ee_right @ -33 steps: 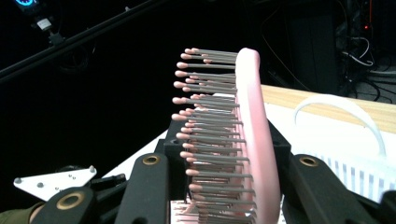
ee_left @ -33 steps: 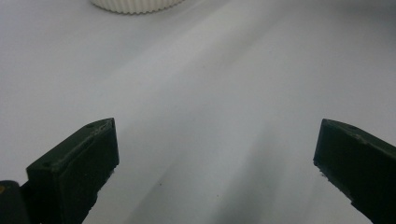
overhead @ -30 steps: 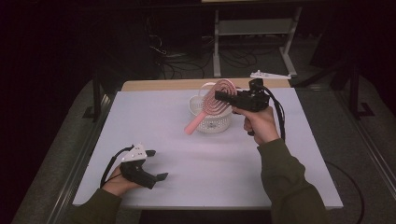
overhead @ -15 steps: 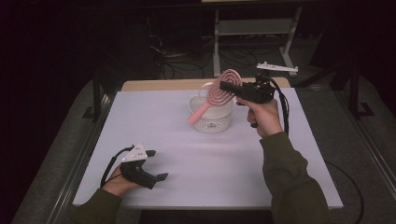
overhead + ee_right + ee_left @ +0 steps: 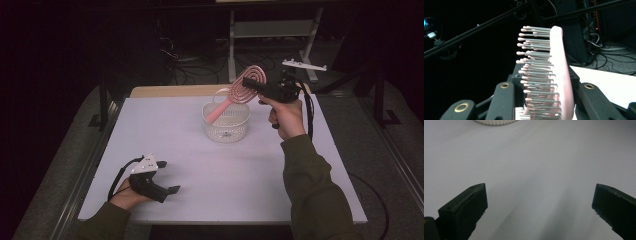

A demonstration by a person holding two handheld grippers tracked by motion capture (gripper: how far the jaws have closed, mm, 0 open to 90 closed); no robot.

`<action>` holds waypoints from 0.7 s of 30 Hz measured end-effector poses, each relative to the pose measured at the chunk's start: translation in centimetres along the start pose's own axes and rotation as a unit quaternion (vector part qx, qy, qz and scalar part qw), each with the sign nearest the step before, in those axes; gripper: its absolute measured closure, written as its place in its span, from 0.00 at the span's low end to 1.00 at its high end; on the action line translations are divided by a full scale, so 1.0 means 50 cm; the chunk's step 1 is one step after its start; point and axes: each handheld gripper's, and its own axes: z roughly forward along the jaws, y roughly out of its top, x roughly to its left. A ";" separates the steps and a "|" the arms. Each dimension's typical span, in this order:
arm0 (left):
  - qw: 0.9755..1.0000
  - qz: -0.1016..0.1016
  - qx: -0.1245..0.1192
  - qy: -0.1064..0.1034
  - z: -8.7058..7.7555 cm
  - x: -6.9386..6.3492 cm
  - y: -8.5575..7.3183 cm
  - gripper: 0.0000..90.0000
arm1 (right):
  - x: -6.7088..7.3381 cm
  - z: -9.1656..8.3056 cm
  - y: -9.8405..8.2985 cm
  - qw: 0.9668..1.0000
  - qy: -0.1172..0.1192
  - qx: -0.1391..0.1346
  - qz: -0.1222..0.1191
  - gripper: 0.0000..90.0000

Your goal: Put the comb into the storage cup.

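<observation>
The right gripper (image 5: 248,83) is clenched on the head of a pink hairbrush (image 5: 235,91) and holds it in the air, tilted, above the white basket (image 5: 226,127). The brush handle points down toward the basket. The left gripper (image 5: 171,189) rests on the white table (image 5: 250,175), its jaws wide apart with nothing between them.

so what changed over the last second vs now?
The right gripper, shut on the pink hairbrush, has lifted it up and toward the far edge of the table; the brush head now sits above and behind the white basket instead of over it, with the handle slanting down over the rim. Unchanged: the left gripper rests open near the table's near-left corner, and the basket has not moved.
</observation>
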 end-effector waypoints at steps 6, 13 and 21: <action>1.000 0.002 0.003 -0.001 0.001 0.000 -0.001 0.00 | -0.015 -0.005 0.003 1.000 -0.015 -0.010 0.007 0.70; 1.000 0.003 0.004 -0.001 0.004 -0.001 -0.001 0.00 | -0.030 -0.007 0.003 0.999 -0.033 -0.022 0.011 0.70; 1.000 0.009 0.008 -0.002 0.005 -0.002 -0.001 0.00 | -0.045 0.000 -0.007 0.998 -0.057 -0.028 0.011 0.70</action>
